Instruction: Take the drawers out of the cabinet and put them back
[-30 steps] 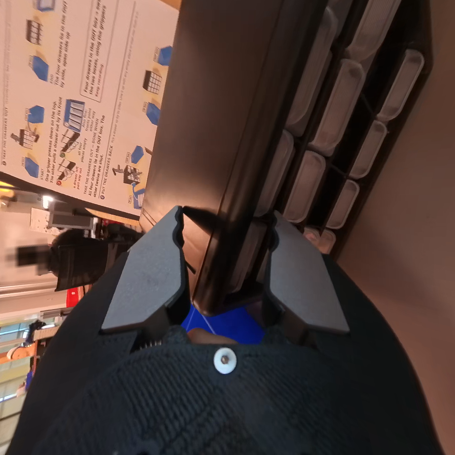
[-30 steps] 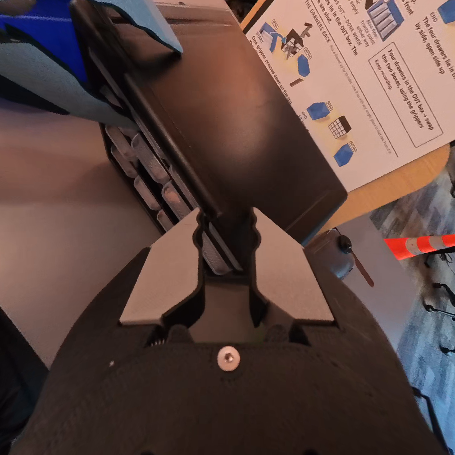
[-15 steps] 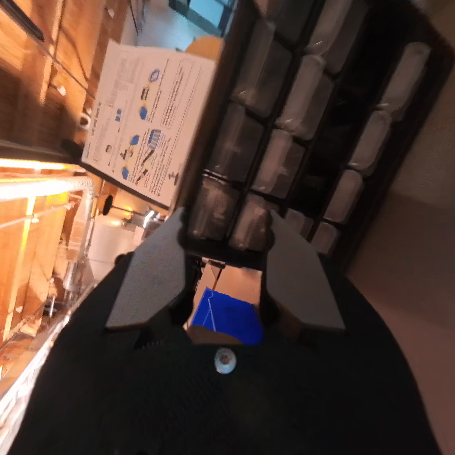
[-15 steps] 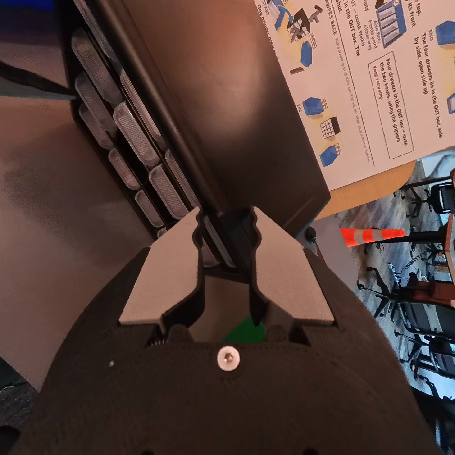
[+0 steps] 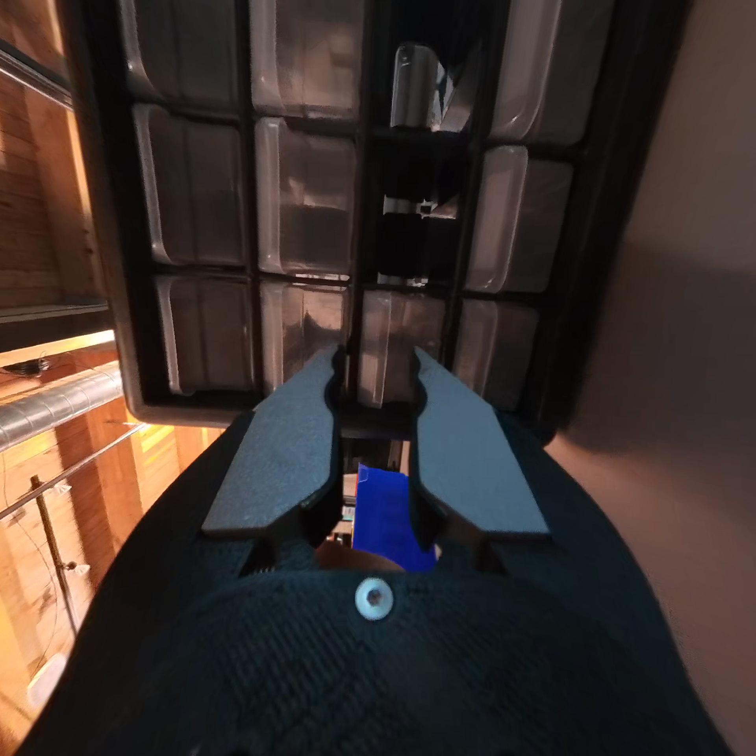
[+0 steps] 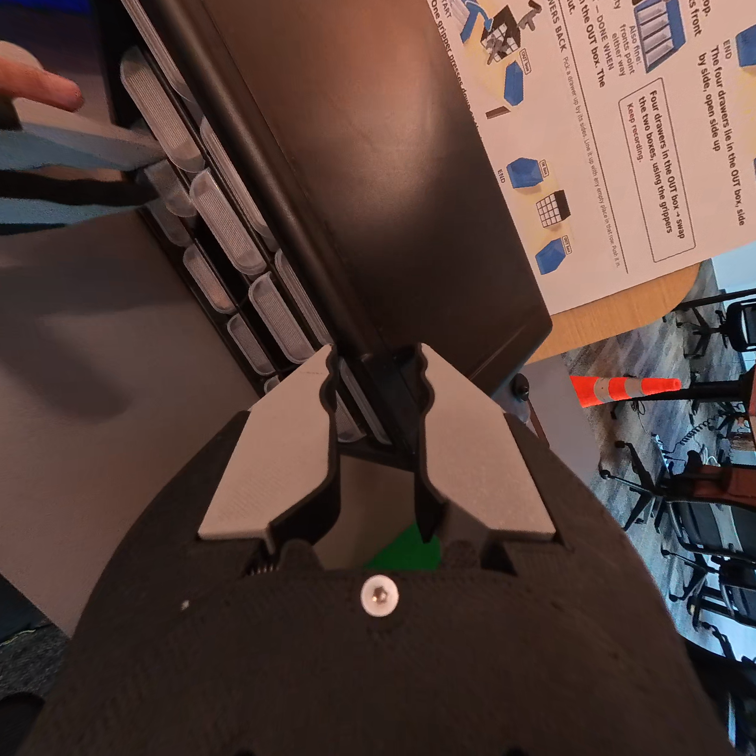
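Facing the black plastic cabinet (image 5: 102, 212) w/ its grid of clear plastic drawers (image 5: 304, 196), I've got my left gripper (image 5: 375, 372) right at the front: its jaws stand apart, straddling one clear drawer front (image 5: 399, 352) in the nearest row, not clenched on it. Two slots in that drawer's column gape dark and open (image 5: 417, 245). A blue box (image 5: 388, 519) shows between my left fingers, behind the cabinet edge. My right gripper (image 6: 375, 376) sits at the cabinet's corner (image 6: 392, 401), jaws spread either side of the front top edge; can't tell if the pads actually touch. The cabinet stands on a grey tabletop (image 6: 102, 327). Behind it lies a white instruction sheet (image 6: 613, 143) on a wooden table. An orange-white cone (image 6: 622, 388) and office chairs (image 6: 716, 552) are farther off.
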